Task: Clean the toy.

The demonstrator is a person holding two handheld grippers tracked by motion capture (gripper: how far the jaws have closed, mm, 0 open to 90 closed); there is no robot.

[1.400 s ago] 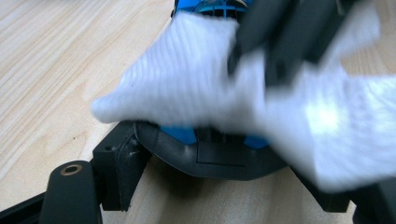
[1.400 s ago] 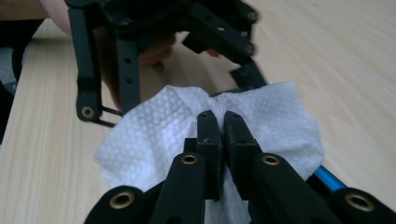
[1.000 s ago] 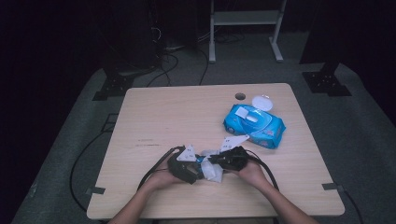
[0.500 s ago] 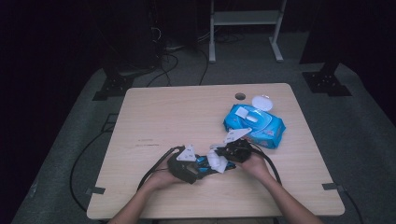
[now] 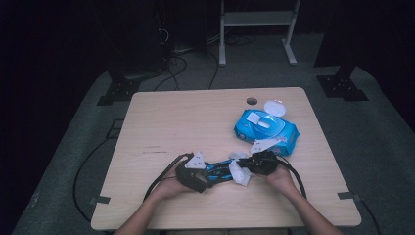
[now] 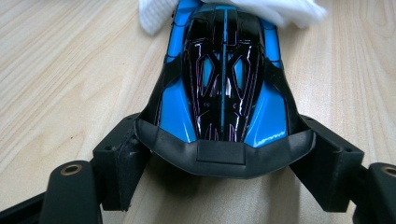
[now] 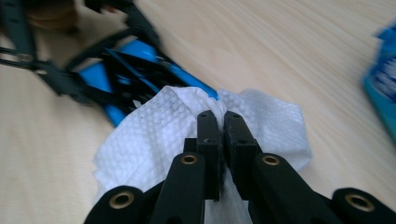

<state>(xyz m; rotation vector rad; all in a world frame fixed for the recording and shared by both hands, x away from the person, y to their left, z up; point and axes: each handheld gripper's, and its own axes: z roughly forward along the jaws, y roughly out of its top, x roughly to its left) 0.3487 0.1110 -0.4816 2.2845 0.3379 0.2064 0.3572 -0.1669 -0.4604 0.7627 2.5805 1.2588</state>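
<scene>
Near the worktop's front edge, your left tool clamps the blue toy car by its rear, while your right tool pinches a white wipe against the car's far end, short of the wipes pack.

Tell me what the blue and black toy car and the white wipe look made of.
Blue and black toy car: likely hard plastic, glossy, with bright highlights on its shell. White wipe: soft nonwoven or paper-like sheet, matte, with a dimpled embossed texture and crumpled folds.
</scene>
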